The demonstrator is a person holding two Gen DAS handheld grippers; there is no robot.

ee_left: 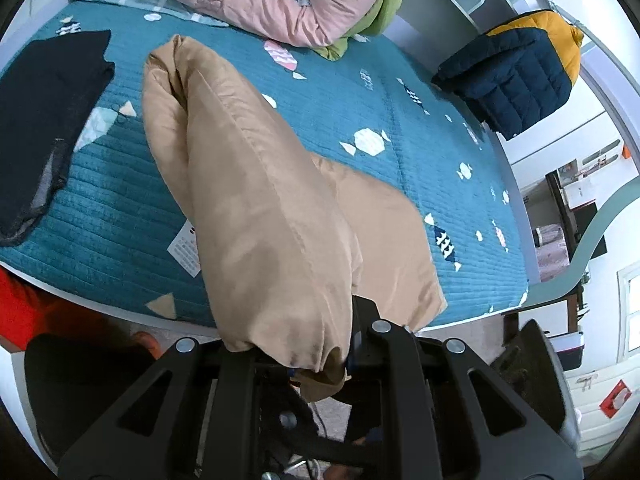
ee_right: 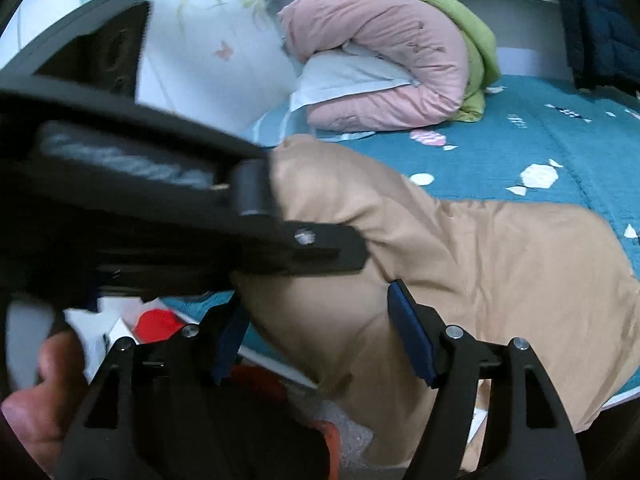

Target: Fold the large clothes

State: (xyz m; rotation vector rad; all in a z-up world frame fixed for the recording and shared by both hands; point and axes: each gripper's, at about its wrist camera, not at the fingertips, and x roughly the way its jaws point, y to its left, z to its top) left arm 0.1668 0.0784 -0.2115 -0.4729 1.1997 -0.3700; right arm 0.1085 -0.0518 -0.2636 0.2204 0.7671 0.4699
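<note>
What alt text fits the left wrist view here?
The left claw is shut on a tan garment, lifting one end off a teal bedspread. A dark folded garment lies left, pink bedding beyond.

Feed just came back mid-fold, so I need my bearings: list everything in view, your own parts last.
tan garment: one, tan, bunched and lifted off the bed's near edge.
bed cover: one, teal with candy print, over the bed.
dark garment: one, black, folded on the cover's left.
pink quilt: one, pink with green lining, rolled at the far end.
puffer jacket: one, navy and yellow, at the right edge.
left hand-held gripper: black, shut on the tan garment.
right hand-held gripper: black with blue pads, open around tan fabric.
</note>
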